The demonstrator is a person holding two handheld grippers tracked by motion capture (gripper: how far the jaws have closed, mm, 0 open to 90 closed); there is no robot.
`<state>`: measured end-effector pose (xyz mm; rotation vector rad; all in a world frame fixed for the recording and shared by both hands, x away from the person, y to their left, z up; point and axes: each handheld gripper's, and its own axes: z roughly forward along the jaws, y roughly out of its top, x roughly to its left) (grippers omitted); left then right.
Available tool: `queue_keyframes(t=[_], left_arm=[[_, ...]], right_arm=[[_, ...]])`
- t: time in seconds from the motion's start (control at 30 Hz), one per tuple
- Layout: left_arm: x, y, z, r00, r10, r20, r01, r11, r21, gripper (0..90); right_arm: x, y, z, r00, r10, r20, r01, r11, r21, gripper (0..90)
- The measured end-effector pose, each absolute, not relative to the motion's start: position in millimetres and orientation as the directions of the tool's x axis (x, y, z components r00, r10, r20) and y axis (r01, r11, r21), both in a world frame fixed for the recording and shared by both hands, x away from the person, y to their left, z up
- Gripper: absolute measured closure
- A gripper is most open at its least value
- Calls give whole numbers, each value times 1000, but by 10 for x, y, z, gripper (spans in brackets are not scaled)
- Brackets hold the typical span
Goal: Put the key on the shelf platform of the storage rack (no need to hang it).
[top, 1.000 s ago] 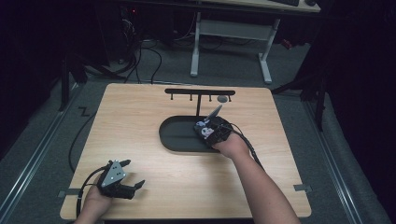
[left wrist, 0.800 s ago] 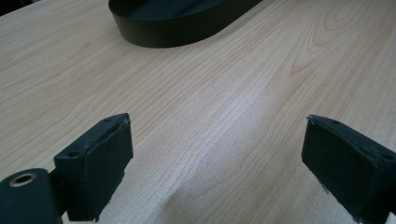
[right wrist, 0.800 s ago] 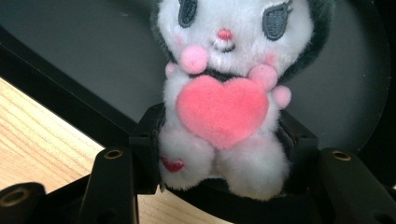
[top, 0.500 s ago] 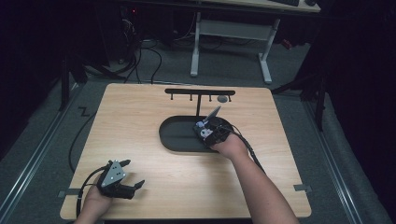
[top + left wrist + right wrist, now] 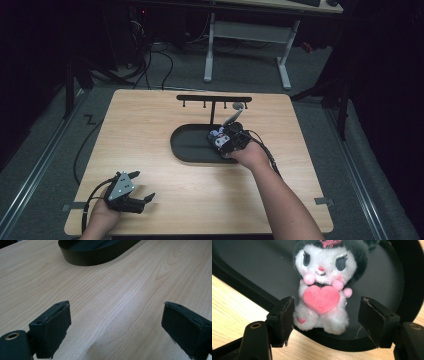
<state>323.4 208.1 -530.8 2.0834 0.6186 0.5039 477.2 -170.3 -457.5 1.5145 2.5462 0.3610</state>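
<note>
High view: right gripper (image 5: 223, 140) sits over the black tray (image 5: 187, 146); left gripper (image 5: 139, 202) rests aside on the surface (image 5: 150, 125). Left gripper view: jaws spread, holding nothing. Right gripper view: jaws spread around the plush toy (image 5: 324, 287) lying in the tray, likely positioned for a grasp.

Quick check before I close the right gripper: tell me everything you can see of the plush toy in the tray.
The small white plush toy has a dark fuzzy hood with a pink patch on top, grey stitched eyes, a pink nose, pink paws and a pink heart held at its chest, plus a tiny heart on one foot. It looks soft and fleecy. It rests inside the black oval tray, near the rim. The right gripper has its jaws open on either side of it; one pad sits against or very near its side.
</note>
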Motion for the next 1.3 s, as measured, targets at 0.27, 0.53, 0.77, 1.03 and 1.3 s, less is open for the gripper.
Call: queue_keyframes(t=[0.27,0.53,0.77,1.03,1.3], left_arm=[[3230,2076,-5309,794,596,121,240,-490,838,93],[3222,2078,-5308,793,597,124,240,-493,836,93],[3219,2072,-5314,793,597,125,242,-496,834,92],[3210,2072,-5307,790,600,125,240,-491,837,89],[3208,2066,-5307,792,597,131,239,-500,832,89]], right_arm=[[4727,-1789,-4458,-462,887,-7,840,441,317,311],[4652,-1829,-4381,-470,883,-15,827,446,344,340],[4555,-1823,-4362,-496,868,-31,805,473,358,358],[4366,-1869,-4355,-499,867,-23,782,461,419,359],[4104,-1930,-4402,-502,865,-17,742,441,505,332]])
